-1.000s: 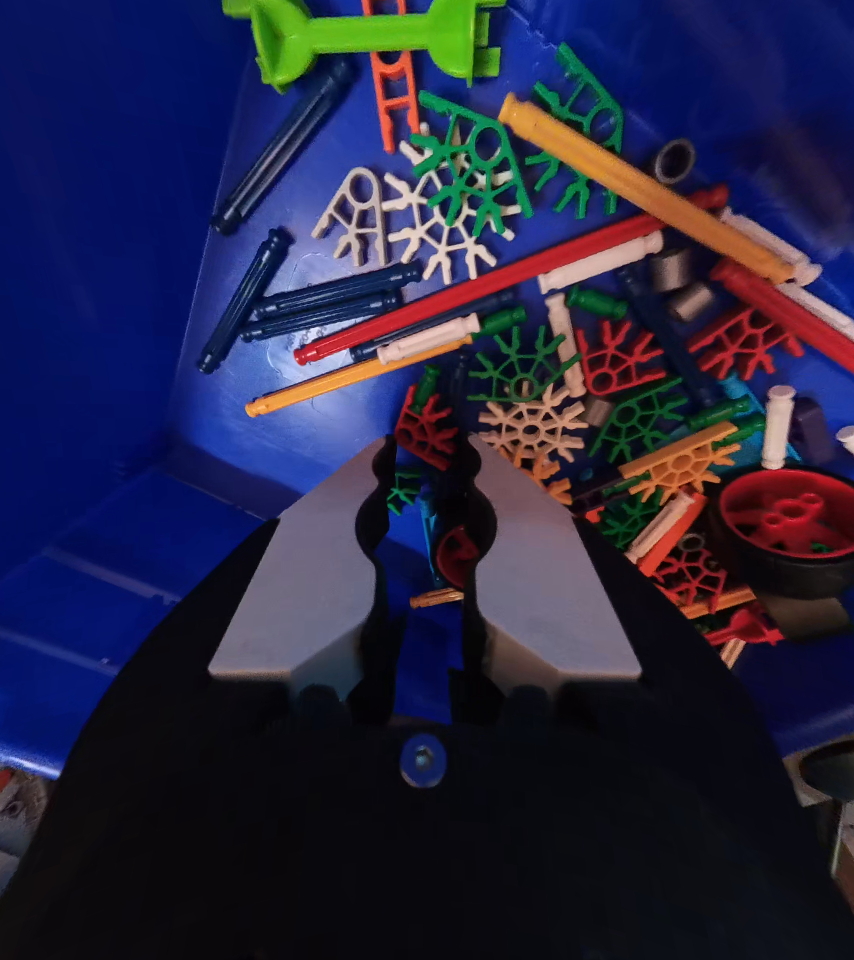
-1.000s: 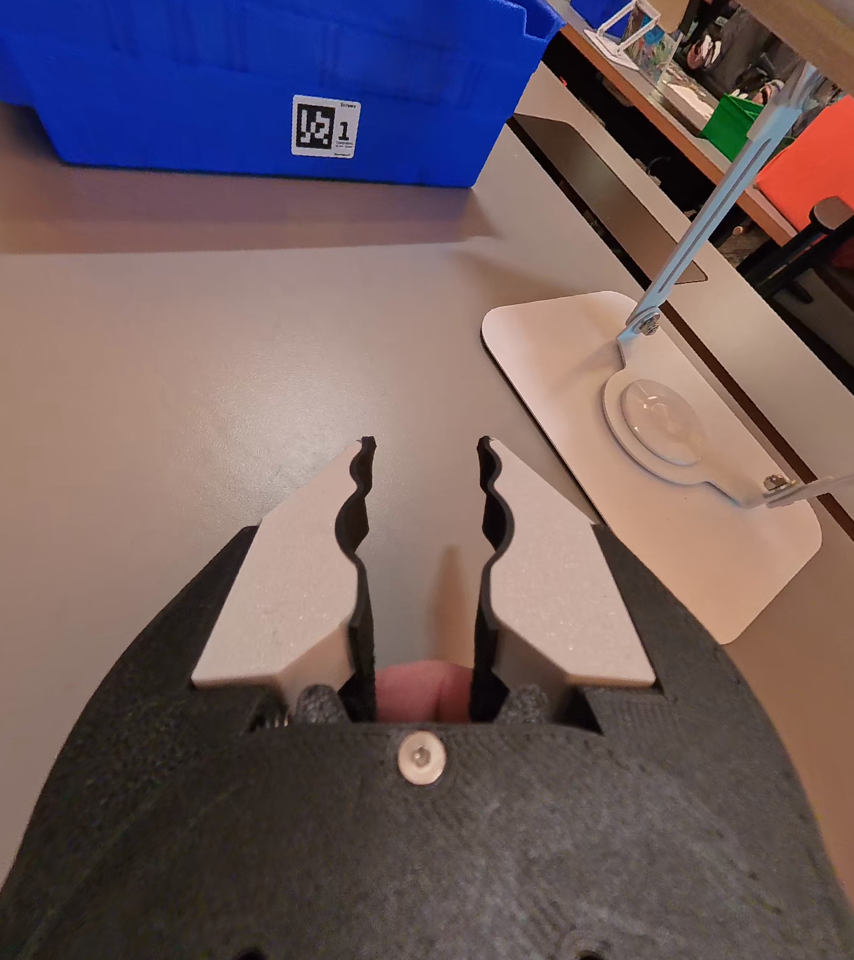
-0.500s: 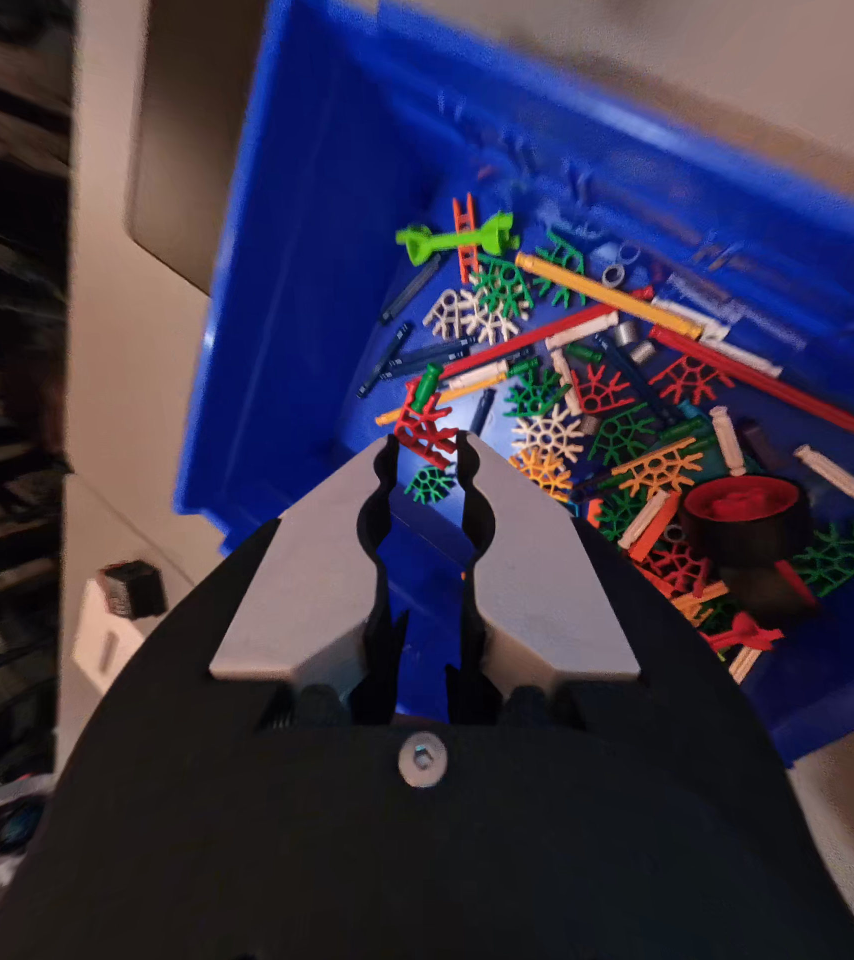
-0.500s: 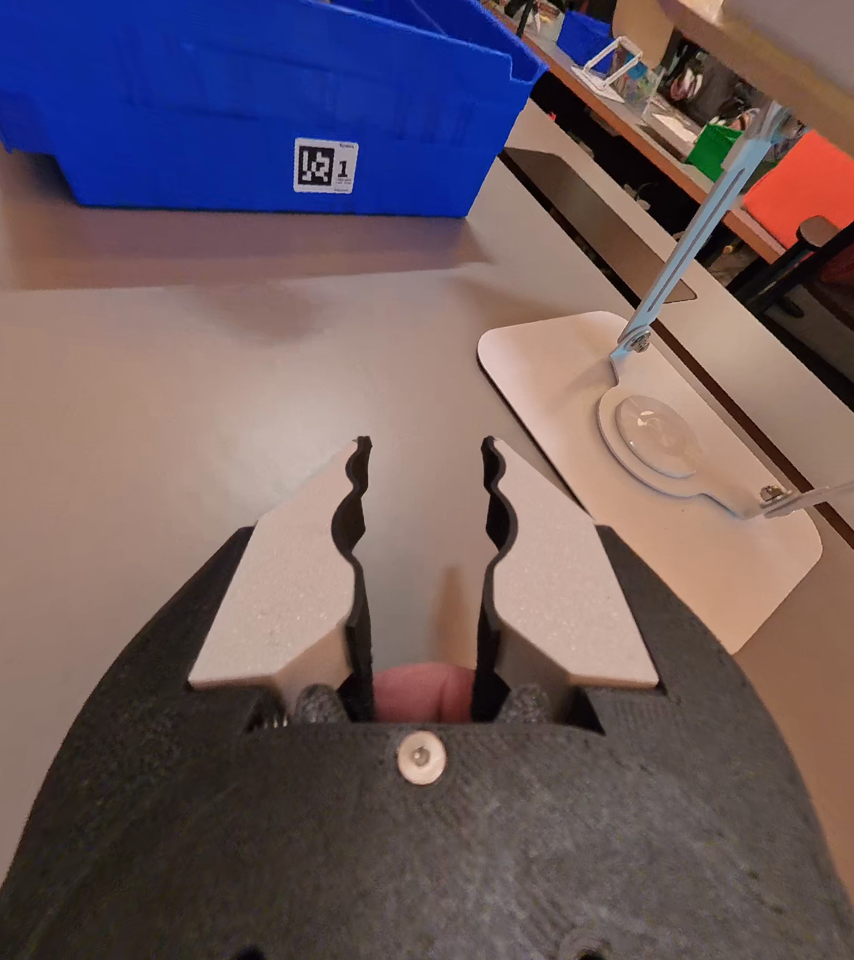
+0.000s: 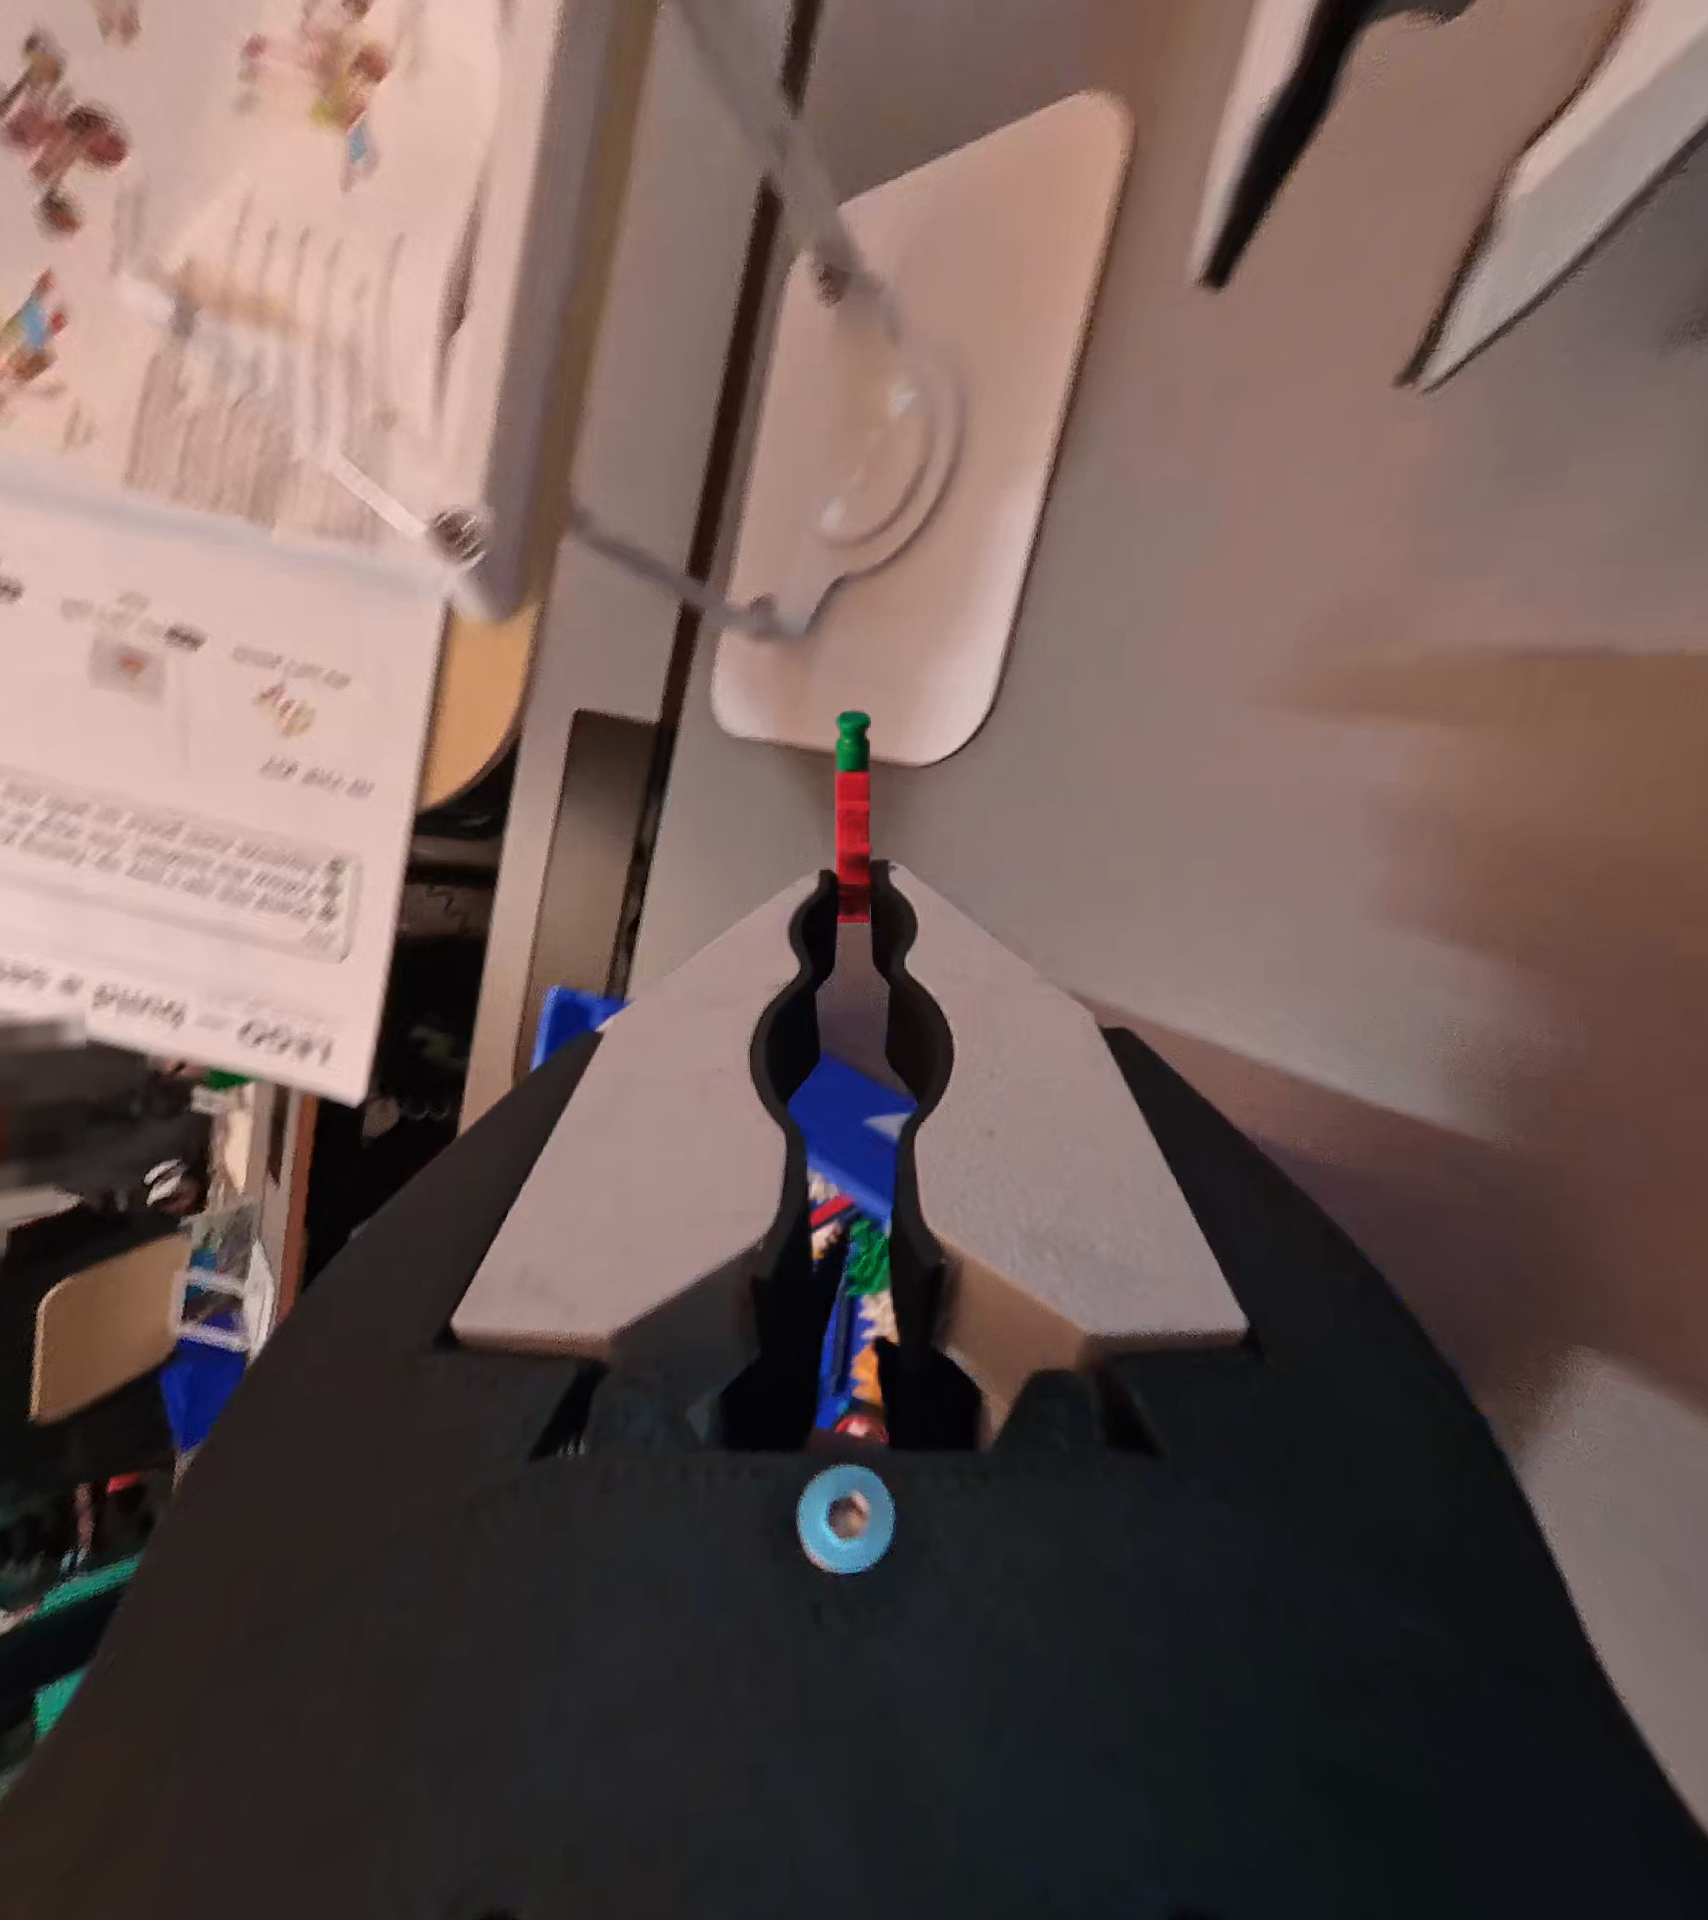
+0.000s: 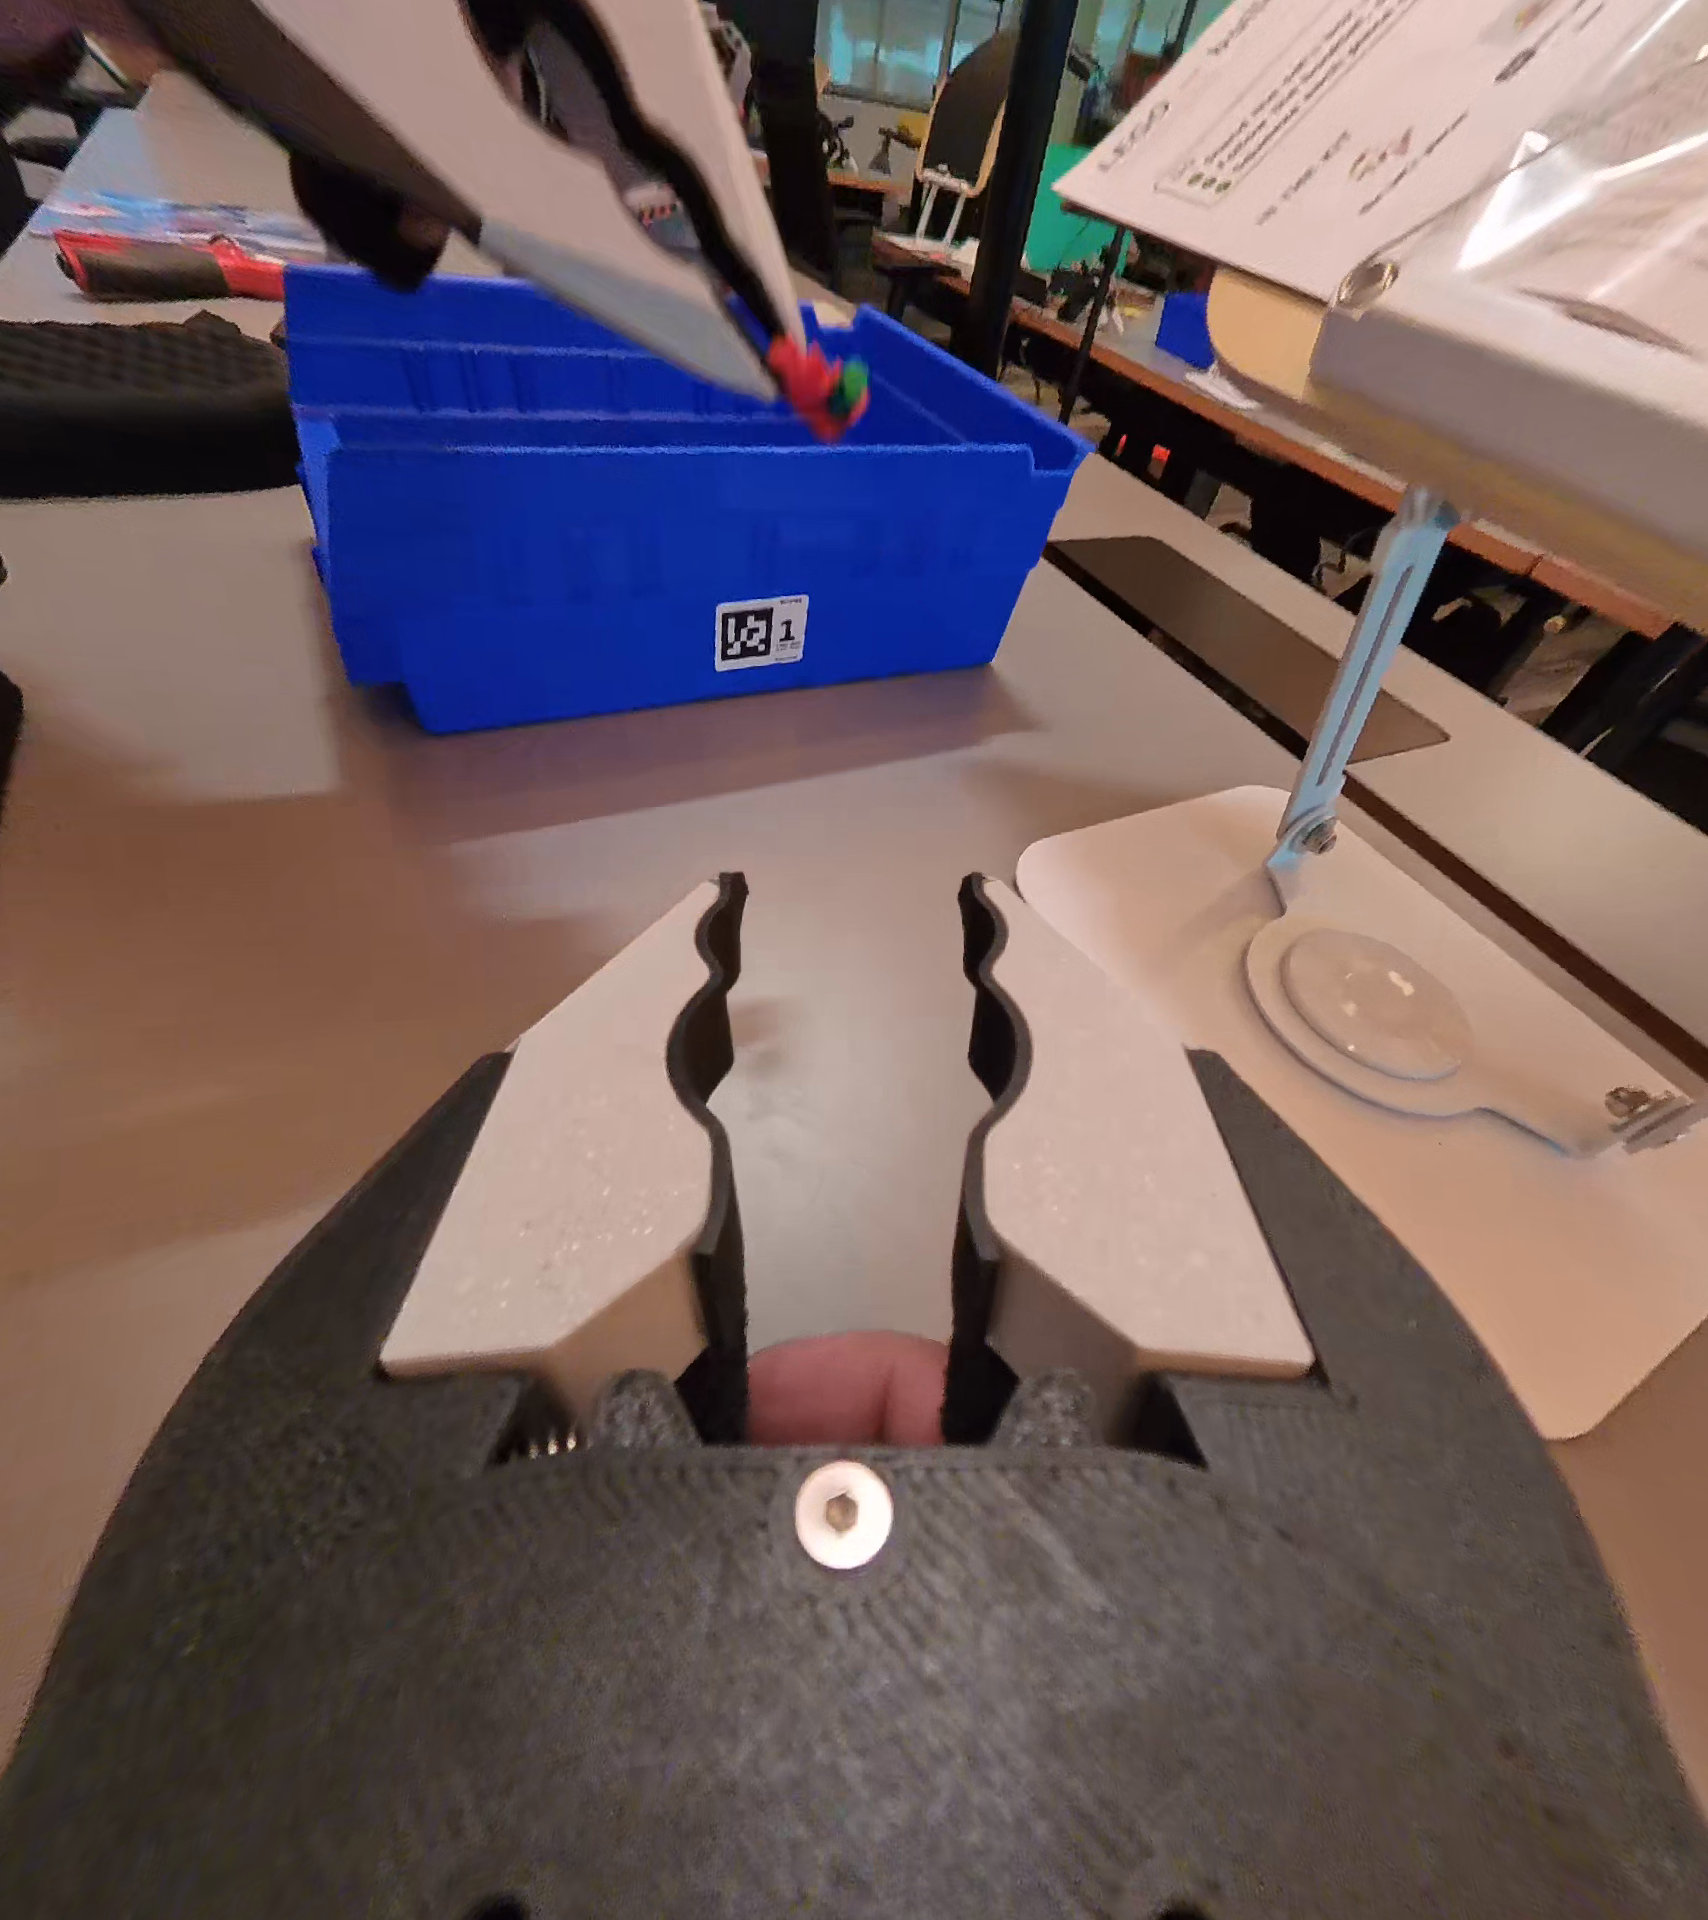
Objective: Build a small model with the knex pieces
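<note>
Where the tips of the left gripper (image 5: pixel 852 883) are clamped together, a small red connector (image 5: pixel 852 831) is pinched by its lower end, with a short green rod (image 5: pixel 851 734) plugged into its far end; the pair is carried in the air, clear of any surface. In the right wrist view the piece is seen in front of the upper rim of the blue bin (image 6: pixel 621 582), though how far it is from that rim cannot be told. In the left wrist view, much of it blurred, a sliver of the bin and its bright construction pieces is glimpsed through the gap behind the fingers. The right gripper (image 6: pixel 850 894) is held low over the grey tabletop (image 6: pixel 310 935), jaws parted and nothing between them, well apart from the bin. Just beside it, to its right, the white base plate (image 6: pixel 1515 1278) of a stand is seen, with a clear dome (image 6: pixel 1369 1013) set in it. A slanted metal strut (image 6: pixel 1369 665) rises from the plate toward a board on which printed sheets (image 6: pixel 1401 135) are carried.
</note>
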`<action>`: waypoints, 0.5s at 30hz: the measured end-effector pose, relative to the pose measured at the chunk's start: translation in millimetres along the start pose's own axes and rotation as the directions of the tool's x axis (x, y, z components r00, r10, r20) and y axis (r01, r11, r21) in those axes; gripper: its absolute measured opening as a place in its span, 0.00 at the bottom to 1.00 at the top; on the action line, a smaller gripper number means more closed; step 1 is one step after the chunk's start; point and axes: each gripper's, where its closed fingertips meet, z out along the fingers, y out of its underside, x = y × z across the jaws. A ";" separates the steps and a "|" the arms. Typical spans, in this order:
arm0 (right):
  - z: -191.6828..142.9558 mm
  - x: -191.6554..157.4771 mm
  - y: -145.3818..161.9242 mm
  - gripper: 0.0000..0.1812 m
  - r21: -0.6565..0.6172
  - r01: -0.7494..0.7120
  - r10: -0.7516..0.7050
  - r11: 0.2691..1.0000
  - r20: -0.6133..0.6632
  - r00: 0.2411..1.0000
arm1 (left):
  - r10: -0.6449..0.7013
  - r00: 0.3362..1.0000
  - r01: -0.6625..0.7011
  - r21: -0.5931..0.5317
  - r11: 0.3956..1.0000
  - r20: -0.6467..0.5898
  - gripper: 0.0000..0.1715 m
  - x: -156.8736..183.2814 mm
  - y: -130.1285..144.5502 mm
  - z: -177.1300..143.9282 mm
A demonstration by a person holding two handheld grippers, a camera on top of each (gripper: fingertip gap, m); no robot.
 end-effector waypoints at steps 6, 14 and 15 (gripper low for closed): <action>-5.6 -9.3 -10.4 0.23 0.016 0.125 -0.125 0.992 -0.004 0.992 | -0.039 0.974 0.058 0.083 0.995 -0.224 0.02 58.3 -34.9 18.6; -21.8 -20.9 -36.3 0.17 0.168 0.033 -0.051 0.985 0.107 0.993 | -0.141 0.856 0.289 0.233 0.928 -0.498 0.02 93.1 -83.7 11.0; -25.5 -22.0 -41.7 0.15 0.200 0.011 -0.037 0.980 0.126 0.991 | -0.146 0.846 0.308 0.246 0.919 -0.514 0.02 95.3 -87.8 8.9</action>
